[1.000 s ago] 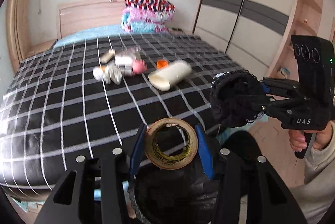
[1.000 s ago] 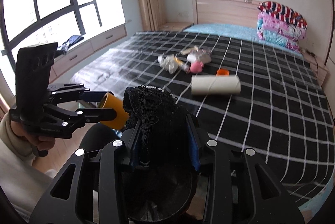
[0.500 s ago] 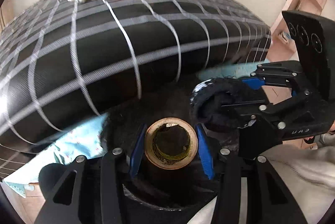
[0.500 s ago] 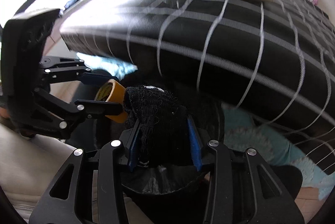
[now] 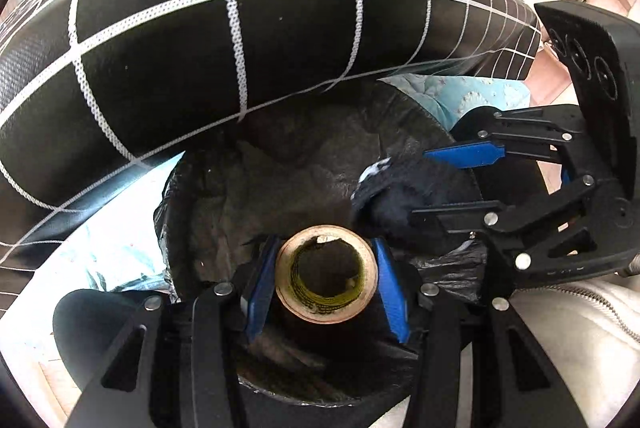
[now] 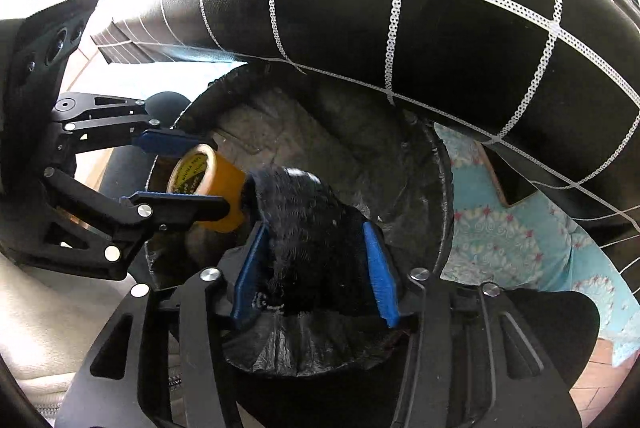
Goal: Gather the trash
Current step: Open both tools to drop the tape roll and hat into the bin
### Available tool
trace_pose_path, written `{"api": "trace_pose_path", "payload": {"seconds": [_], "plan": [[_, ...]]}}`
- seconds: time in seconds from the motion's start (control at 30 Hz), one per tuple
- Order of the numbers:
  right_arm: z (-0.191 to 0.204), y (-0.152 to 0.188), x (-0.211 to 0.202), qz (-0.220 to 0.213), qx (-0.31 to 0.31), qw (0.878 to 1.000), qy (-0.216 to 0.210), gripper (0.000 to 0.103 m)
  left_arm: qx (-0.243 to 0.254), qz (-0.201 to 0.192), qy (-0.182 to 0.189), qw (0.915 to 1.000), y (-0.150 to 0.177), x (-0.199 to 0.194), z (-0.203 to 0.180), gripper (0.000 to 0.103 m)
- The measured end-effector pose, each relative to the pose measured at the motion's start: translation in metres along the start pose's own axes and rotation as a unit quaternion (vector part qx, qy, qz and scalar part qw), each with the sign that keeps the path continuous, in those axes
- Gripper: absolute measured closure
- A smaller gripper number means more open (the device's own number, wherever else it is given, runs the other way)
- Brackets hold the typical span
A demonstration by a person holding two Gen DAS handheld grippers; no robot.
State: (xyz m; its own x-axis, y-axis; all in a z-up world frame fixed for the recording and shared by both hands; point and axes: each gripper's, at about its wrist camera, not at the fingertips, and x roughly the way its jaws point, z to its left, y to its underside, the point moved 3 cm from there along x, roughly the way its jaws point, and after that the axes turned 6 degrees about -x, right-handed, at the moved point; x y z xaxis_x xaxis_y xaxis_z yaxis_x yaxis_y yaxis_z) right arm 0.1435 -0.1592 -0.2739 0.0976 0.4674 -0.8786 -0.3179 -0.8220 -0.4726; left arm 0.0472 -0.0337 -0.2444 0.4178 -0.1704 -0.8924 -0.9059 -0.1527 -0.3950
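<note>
My left gripper [image 5: 326, 270] is shut on a roll of brown tape [image 5: 326, 274] and holds it over the open mouth of a black-lined trash bin [image 5: 280, 164]. It also shows in the right wrist view [image 6: 188, 168] with the tape [image 6: 208, 184]. My right gripper [image 6: 314, 260] is shut on a black fuzzy cloth wad [image 6: 308, 228], also over the bin [image 6: 436, 164]. In the left wrist view the right gripper [image 5: 436, 184] holds the wad [image 5: 404, 200] just right of the tape. The two held things almost touch.
The bed's edge with a black, white-checked cover [image 5: 248, 28] overhangs the far side of the bin. A light blue patterned sheet [image 6: 516, 240] hangs below it. A white jacket sleeve [image 5: 568, 328] is at the lower right. Wooden floor [image 6: 596, 376] lies beside the bin.
Both grippers have dropped from above the bed to the bin beside it and tilted down. The tape and the wad stay gripped and now hang over the bin's opening.
</note>
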Motion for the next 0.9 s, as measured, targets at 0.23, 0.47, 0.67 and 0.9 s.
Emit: {"api": "trace_pose_path", "payload": {"seconds": [0.23, 0.47, 0.67, 0.9], "plan": [[-0.006, -0.004, -0.008, -0.012, 0.005, 1.0, 0.002, 0.041, -0.006, -0.003, -0.007, 1.0, -0.006, -0.002, 0.002, 0.048], [-0.005, -0.012, -0.035, -0.038, -0.001, 0.999, 0.011, 0.041, -0.01, -0.032, -0.006, 0.9994, -0.019, -0.026, 0.005, 0.047], [-0.001, -0.02, -0.067, -0.072, -0.009, 0.997, 0.016, 0.041, -0.023, -0.061, 0.0, 0.9979, -0.029, -0.052, 0.01, 0.047], [0.003, -0.033, -0.099, -0.109, -0.02, 0.994, 0.024, 0.038, -0.013, -0.102, -0.007, 0.9947, -0.044, -0.083, 0.011, 0.047]]}}
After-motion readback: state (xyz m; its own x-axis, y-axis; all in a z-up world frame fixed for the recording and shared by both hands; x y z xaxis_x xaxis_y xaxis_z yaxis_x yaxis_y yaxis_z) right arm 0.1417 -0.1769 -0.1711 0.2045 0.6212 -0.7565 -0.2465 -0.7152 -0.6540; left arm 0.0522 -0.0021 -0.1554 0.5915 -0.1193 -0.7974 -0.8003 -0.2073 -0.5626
